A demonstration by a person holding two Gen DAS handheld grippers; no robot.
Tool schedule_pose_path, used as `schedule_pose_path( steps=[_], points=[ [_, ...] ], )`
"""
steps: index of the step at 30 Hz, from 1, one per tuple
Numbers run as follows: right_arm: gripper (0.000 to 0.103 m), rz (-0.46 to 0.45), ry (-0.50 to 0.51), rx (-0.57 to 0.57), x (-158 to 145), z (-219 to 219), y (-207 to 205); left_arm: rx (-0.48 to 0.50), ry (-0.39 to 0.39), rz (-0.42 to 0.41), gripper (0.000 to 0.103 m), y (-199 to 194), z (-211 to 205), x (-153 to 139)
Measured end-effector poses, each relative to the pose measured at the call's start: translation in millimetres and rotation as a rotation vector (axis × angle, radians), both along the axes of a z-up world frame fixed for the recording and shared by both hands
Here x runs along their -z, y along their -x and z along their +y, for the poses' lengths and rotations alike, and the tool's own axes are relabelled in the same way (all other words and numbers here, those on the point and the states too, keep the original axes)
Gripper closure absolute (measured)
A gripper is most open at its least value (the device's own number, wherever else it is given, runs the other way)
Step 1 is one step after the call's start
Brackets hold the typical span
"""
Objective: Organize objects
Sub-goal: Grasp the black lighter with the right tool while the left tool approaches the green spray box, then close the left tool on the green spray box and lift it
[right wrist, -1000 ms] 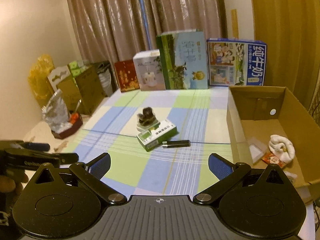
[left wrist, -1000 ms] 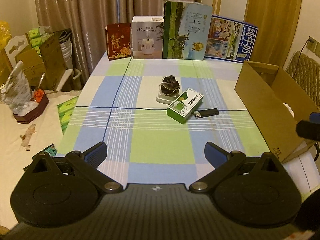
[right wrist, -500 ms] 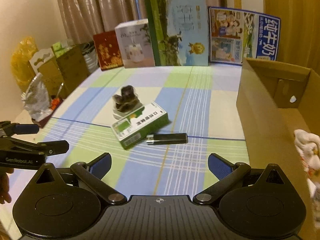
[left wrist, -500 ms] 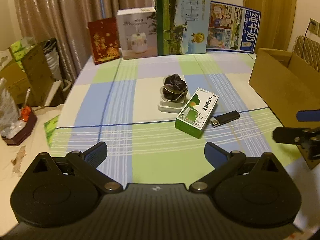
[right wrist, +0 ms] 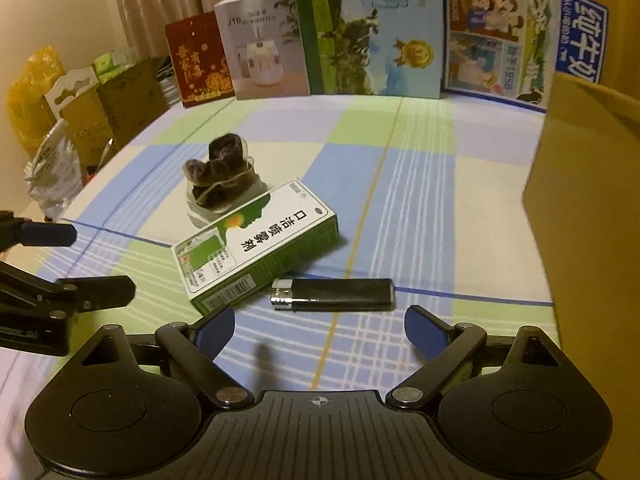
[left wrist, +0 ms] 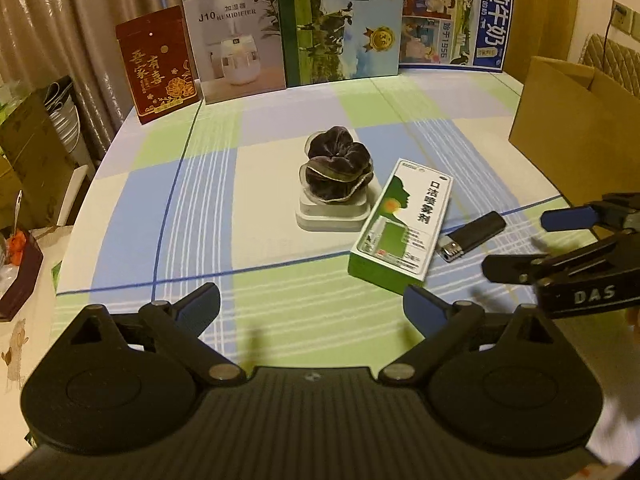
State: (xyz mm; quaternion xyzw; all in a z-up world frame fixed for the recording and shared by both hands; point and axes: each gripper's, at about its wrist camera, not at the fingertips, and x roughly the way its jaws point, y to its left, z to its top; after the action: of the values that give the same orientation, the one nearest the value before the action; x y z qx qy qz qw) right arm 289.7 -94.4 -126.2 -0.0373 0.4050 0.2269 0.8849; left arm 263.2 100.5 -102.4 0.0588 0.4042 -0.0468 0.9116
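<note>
1. Two grippers hover low over the checked tablecloth (left wrist: pixel 280 128), both with fingers spread wide and holding nothing: the left gripper (left wrist: pixel 312 304) and the right gripper (right wrist: pixel 320 326).
2. The black lighter (right wrist: pixel 332 295) lies flat just ahead of the right gripper, beside the green-and-white box (right wrist: pixel 256 246).
3. A dark scrunchie (left wrist: pixel 336 170) sits on a white base (left wrist: pixel 334 216) touching that box.
4. The cardboard box (left wrist: pixel 576 136) stands at the right.
</note>
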Motion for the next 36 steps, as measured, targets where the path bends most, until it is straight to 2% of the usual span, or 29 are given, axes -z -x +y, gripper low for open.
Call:
schedule_pose_path(
  steps=[8, 11, 13, 18, 28, 29, 33, 36],
  points=[
    [0.019, -0.014, 0.064, 0.032, 16, 16, -17, -0.014, 0.032, 0.008, 0.007, -11, 11, 6],
    [0.020, -0.028, 0.076, 0.034, 18, 19, -19, -0.017, 0.044, 0.016, 0.007, -13, 14, 9],
    [0.024, -0.037, 0.085, 0.040, 18, 20, -20, -0.009, 0.043, 0.022, 0.007, -14, 14, 11],
    [0.025, -0.023, 0.087, 0.064, 14, 16, -21, 0.007, 0.043, 0.025, 0.007, -14, 10, 14],
    [0.025, 0.011, 0.051, 0.158, 1, -22, -26, 0.152, 0.031, -0.012, 0.007, -25, -19, 21],
    [0.025, 0.015, 0.048, 0.163, 1, -25, -26, 0.165, 0.028, -0.015, 0.008, -26, -23, 21],
    [0.025, 0.023, 0.043, 0.177, 1, -31, -26, 0.205, 0.034, -0.021, 0.022, -37, -37, 25],
    [0.025, 0.030, 0.036, 0.180, 1, -35, -26, 0.225, 0.026, -0.028, 0.023, -44, -44, 28]
  ],
)
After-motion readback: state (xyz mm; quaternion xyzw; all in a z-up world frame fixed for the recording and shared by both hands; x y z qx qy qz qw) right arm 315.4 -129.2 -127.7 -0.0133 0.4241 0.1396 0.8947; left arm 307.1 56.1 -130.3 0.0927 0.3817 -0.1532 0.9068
